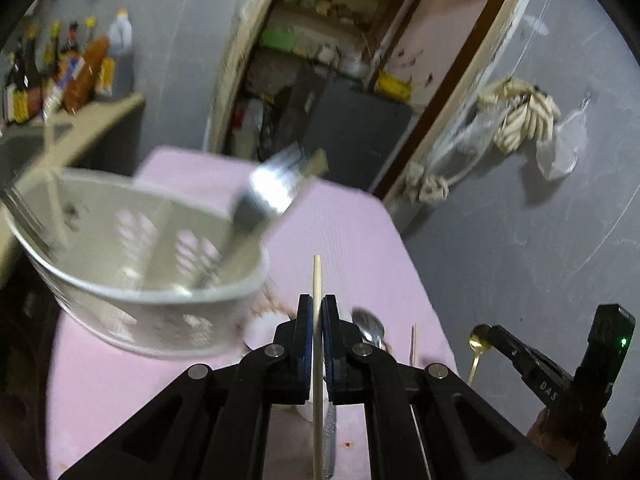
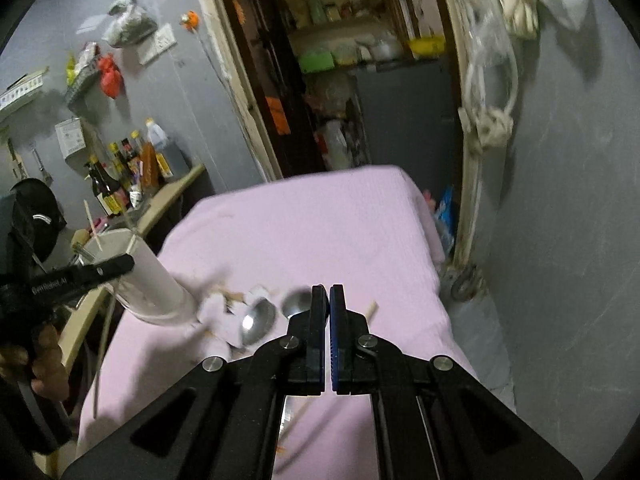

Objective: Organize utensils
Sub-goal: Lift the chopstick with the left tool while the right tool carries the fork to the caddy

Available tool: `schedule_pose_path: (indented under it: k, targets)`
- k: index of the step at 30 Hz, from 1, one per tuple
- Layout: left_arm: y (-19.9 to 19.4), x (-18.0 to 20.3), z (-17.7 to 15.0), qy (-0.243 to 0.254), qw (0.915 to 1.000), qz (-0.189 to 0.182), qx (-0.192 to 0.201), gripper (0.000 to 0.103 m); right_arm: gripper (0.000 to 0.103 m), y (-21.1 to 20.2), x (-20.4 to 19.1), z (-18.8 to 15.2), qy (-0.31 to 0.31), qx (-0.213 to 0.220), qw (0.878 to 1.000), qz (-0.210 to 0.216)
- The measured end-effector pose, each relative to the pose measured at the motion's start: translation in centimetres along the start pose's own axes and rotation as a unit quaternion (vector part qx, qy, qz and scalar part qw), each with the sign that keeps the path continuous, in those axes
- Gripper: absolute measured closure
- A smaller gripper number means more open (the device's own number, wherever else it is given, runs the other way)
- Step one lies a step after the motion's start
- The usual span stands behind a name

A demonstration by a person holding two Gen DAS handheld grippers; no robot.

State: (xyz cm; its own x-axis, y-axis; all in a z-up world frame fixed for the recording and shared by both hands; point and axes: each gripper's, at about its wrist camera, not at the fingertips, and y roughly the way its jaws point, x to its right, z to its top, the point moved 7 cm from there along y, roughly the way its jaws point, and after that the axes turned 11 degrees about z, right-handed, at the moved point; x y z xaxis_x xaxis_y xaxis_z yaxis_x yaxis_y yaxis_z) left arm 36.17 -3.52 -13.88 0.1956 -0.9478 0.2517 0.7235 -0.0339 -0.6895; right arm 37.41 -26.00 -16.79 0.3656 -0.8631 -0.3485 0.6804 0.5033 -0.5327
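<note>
In the left wrist view my left gripper (image 1: pixel 317 312) is shut on a pale wooden chopstick (image 1: pixel 317 280) that stands up between the pads. Just to its left is a white slotted basket (image 1: pixel 140 300) with blurred metal utensils (image 1: pixel 268 192) in it. At the right edge, my right gripper (image 1: pixel 494 334) is shut on a small gold spoon (image 1: pixel 478 340) whose handle hangs down. In the right wrist view my right gripper (image 2: pixel 329 300) has its jaws together above the pink table (image 2: pixel 320 232); the gold spoon does not show there. My left gripper (image 2: pixel 126 264) is raised in front of the basket (image 2: pixel 152 280).
Silver spoons (image 2: pixel 260 320) (image 1: pixel 370 328), torn white paper wrappers (image 2: pixel 216 316) and loose wooden sticks (image 2: pixel 372 308) lie on the pink cloth. Sauce bottles (image 2: pixel 120 176) stand on a counter at the left. An open doorway (image 2: pixel 340 80) is behind, a grey wall to the right.
</note>
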Motion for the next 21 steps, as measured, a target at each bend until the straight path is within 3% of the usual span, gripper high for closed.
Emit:
schedule_pose_path:
  k: [8,14,21]
  targets:
    - [-4.5,-5.8,6.4,-0.05,0.9961,0.011,0.072,0.098,0.101,-1.4,-6.8,5.0,-0.047,0.063,0.997,0.013]
    - [-5.8,-9.6,10.7,-0.079,0.9881,0.021,0.13,0.098,0.101,-0.9,-12.3,8.7,-0.081,0.107,0.99,0.034]
    - [-6.3,-13.1,14.7,-0.109,0.9764,0.028,0.184,0.098,0.101,0.5,-17.2,12.2,-0.102,0.169,0.98,0.026]
